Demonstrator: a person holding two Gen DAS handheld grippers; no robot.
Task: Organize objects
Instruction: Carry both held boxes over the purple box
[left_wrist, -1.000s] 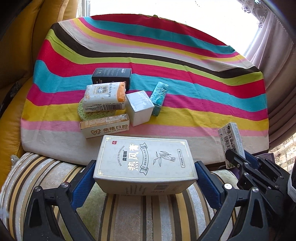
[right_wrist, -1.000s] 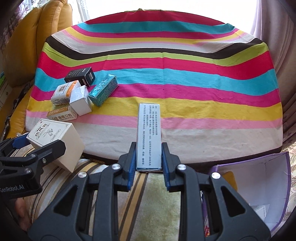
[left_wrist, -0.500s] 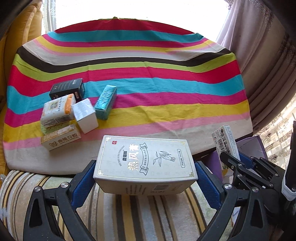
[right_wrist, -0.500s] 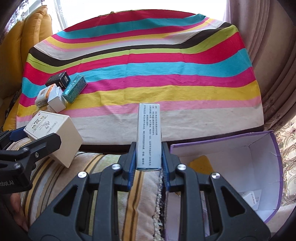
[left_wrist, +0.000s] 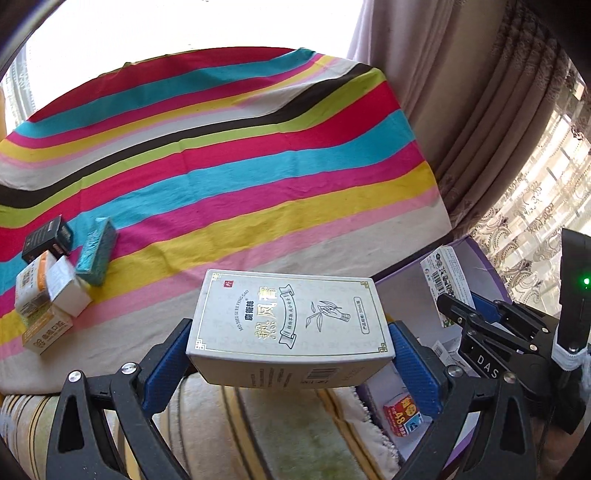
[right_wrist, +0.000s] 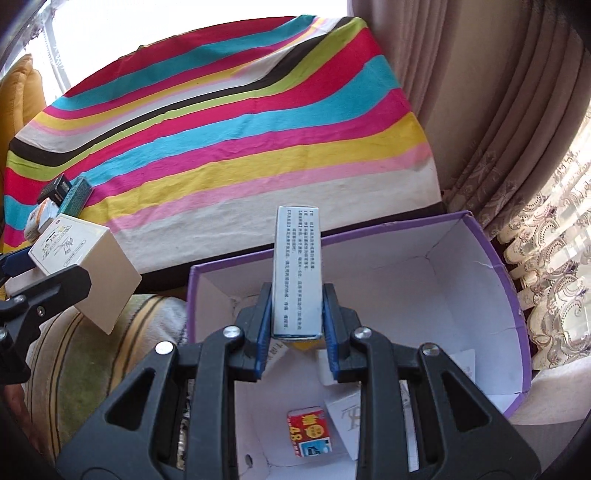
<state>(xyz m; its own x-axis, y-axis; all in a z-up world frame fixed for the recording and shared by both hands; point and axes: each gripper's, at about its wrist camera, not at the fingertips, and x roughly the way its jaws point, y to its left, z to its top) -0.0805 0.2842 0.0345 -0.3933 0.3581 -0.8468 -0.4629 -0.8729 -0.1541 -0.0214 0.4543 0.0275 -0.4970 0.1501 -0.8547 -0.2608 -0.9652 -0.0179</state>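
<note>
My left gripper (left_wrist: 290, 350) is shut on a wide white box with gold print (left_wrist: 290, 317), held across its short ends over the striped cushion. In the right wrist view that white box (right_wrist: 85, 266) shows at the left. My right gripper (right_wrist: 295, 317) is shut on a narrow pale-blue box (right_wrist: 296, 269), held upright over the open purple-rimmed carton (right_wrist: 480, 266). The left wrist view shows that narrow box (left_wrist: 445, 277) and the right gripper at its right edge. A cluster of small boxes (left_wrist: 55, 280) lies on the striped cloth (left_wrist: 229, 177) at the left.
Inside the carton lie a red and yellow packet (right_wrist: 310, 432) and white packets (right_wrist: 347, 413). Curtains (right_wrist: 498, 129) hang to the right of the table. A striped cushion (left_wrist: 258, 435) sits below the table's near edge. A yellow seat (right_wrist: 18, 96) stands at the far left.
Both grippers swung right with their boxes still held. The small-box cluster slid to the left of each view. The purple carton now sits under the right gripper.
</note>
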